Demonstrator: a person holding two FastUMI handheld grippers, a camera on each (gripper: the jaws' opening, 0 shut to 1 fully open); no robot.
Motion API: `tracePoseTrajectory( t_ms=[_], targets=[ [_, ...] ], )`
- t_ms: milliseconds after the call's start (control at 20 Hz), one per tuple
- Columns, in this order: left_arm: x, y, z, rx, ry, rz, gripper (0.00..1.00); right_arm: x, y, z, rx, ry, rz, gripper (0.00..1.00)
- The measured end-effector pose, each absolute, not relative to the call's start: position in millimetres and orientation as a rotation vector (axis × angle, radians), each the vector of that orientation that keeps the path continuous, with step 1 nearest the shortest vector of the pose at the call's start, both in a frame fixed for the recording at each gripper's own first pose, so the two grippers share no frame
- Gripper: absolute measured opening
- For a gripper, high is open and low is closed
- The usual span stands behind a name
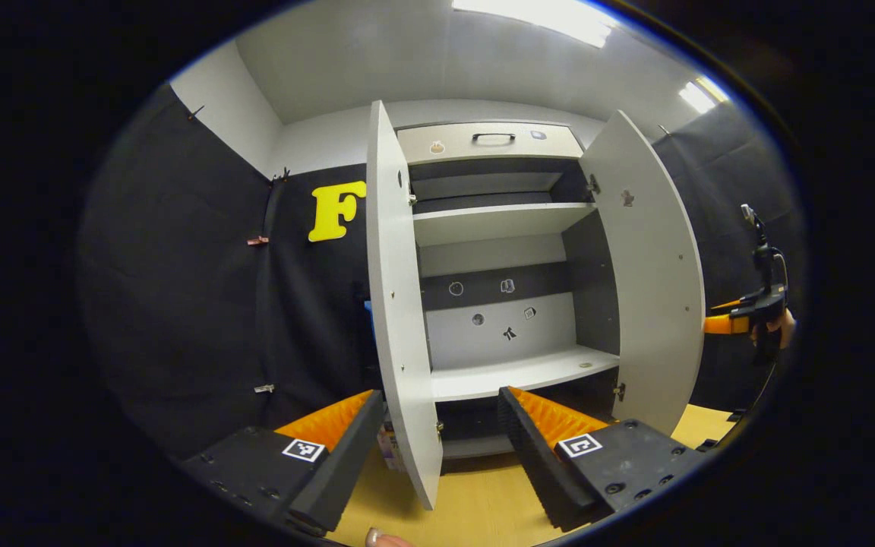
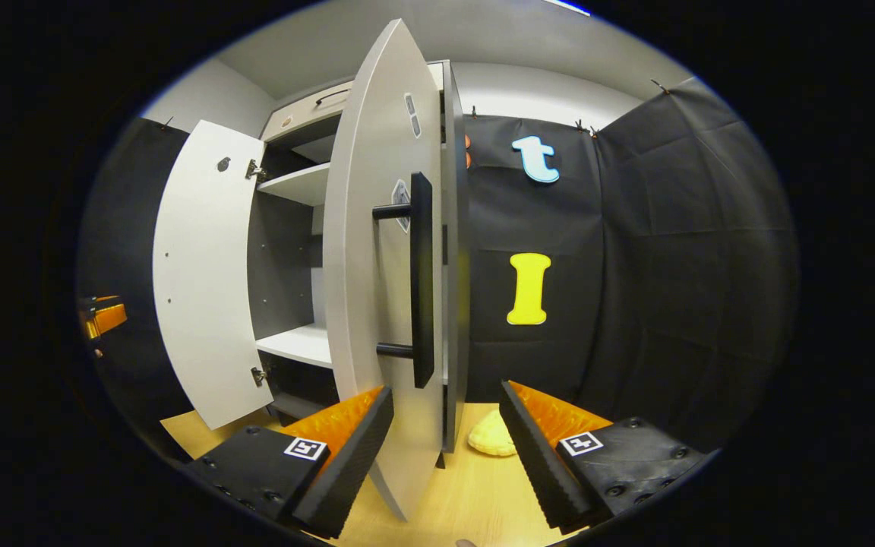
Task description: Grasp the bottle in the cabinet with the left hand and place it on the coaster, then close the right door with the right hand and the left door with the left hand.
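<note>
Your left gripper [image 1: 437, 448] sits at the bottom of the left gripper view, fingers spread and empty, the edge of the left door [image 1: 399, 304] standing between them. Both doors of the cabinet [image 1: 498, 228] are open and its shelves look bare; you can't see the bottle or the coaster, so where they rest cannot be told. Judging by that, door closing is the step in hand. In the right gripper view your right gripper [image 2: 445, 448] is spread too, straddling the lower edge of the right door [image 2: 377, 266], centre frame, below its black handle [image 2: 421, 281]. Next, push that door shut from its outer face.
</note>
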State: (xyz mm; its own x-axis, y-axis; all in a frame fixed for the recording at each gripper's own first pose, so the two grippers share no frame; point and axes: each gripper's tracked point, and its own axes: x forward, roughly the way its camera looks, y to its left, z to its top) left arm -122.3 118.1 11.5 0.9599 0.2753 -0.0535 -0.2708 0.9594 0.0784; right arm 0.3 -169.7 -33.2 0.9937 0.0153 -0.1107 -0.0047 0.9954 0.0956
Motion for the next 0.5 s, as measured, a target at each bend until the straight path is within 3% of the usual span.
tracePoseTrajectory(
  t_ms=[50,100,350,400,450,500],
  targets=[
    [-120,124,12,0.053,0.060,0.275,0.96,3,-160,-33,0.093,0.112,0.019,1.00],
    [-119,133,11,0.044,0.056,0.281,0.96,5,-150,-32,0.084,0.111,0.028,0.95],
    [-106,169,-2,0.101,0.096,0.295,0.96,21,-116,-30,0.050,0.087,0.036,0.95],
    [-103,171,-4,0.099,0.102,0.283,0.96,26,-112,-30,0.053,0.083,0.025,0.90],
    [-99,175,-6,0.089,0.105,0.271,0.96,30,-109,-31,0.061,0.081,0.016,0.95],
    [-98,181,-9,0.078,0.108,0.266,0.96,35,-103,-31,0.071,0.080,0.011,0.90]
  ],
)
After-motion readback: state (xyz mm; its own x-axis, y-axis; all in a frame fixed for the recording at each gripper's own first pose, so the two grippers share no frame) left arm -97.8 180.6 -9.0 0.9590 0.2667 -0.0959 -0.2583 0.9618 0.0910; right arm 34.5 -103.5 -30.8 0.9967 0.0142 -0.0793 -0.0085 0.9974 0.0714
